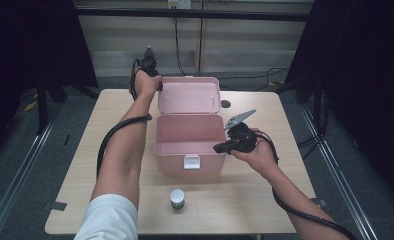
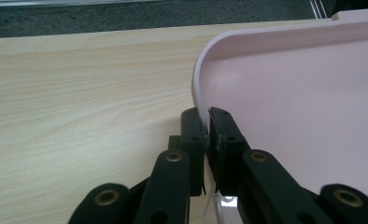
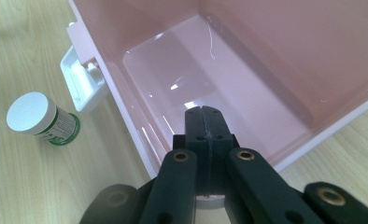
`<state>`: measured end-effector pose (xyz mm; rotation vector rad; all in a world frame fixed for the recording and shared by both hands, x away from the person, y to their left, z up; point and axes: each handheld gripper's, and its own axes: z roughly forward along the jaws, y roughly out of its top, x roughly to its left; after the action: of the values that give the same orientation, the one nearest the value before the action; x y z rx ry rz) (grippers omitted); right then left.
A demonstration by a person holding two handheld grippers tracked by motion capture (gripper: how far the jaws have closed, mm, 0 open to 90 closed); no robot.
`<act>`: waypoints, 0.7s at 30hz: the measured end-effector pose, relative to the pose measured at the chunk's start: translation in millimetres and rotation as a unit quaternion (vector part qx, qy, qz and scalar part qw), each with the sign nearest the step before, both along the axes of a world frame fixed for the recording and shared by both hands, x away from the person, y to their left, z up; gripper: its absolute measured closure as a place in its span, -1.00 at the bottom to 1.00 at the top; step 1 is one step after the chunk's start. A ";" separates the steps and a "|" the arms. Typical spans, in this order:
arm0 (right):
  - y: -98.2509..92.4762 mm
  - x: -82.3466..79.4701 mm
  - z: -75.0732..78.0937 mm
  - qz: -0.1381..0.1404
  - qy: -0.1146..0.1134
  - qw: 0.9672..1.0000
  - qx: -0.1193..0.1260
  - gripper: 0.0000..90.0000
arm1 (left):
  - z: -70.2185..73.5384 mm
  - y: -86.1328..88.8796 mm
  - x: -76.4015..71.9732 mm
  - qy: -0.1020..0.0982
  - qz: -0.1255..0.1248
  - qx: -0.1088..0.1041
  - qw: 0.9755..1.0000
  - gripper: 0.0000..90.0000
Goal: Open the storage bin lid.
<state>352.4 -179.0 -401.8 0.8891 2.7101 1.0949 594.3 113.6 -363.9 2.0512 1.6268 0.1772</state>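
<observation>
Pink storage box [image 1: 187, 150] standing open at mid-worktop [image 1: 265, 200], its lid [image 2: 289, 116] pinned back by your left tool [image 2: 206, 122].

Your left tool pinches the lid's rim at its far-left corner; keep that grip steady so the lid stays raised. Your right tool [image 3: 205, 122], jaws pressed together and empty, hovers at the box's right wall, over the bare interior. The white-capped green-labelled jar [image 1: 177, 198] stands near the front edge, probably the item to load: spread the jaws before reaching for it.
</observation>
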 end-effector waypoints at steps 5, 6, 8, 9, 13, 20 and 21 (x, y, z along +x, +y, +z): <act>-0.3 0.2 0.1 0.001 0.000 1.000 -0.001 1.00 | -5.3 0.5 0.5 0.004 0.000 -0.002 1.000 0.88; -0.3 0.3 0.1 0.002 0.000 1.000 -0.001 1.00 | -6.2 0.8 0.4 0.005 -0.002 0.000 1.000 0.88; -0.3 0.3 0.1 0.002 0.000 1.000 -0.001 1.00 | -8.5 0.9 0.1 0.006 0.000 0.002 1.000 0.87; -0.2 0.2 0.2 0.003 0.000 1.000 -0.002 1.00 | -9.5 1.1 0.0 0.007 -0.001 0.004 1.000 0.87; 0.1 -0.2 0.5 0.001 -0.001 1.000 -0.006 1.00 | -13.3 3.5 0.1 0.015 0.002 -0.001 1.000 0.86; -0.3 -0.1 0.1 0.000 -0.001 1.000 -0.002 1.00 | -20.4 4.7 -0.2 0.018 0.003 -0.001 1.000 0.83; -0.2 -0.2 0.1 0.000 -0.001 1.000 -0.002 1.00 | -21.1 5.3 -0.3 0.019 0.001 -0.001 1.000 0.83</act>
<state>352.2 -179.2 -401.8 0.8871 2.7090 1.0882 594.0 118.9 -385.0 2.0623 1.6523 0.1365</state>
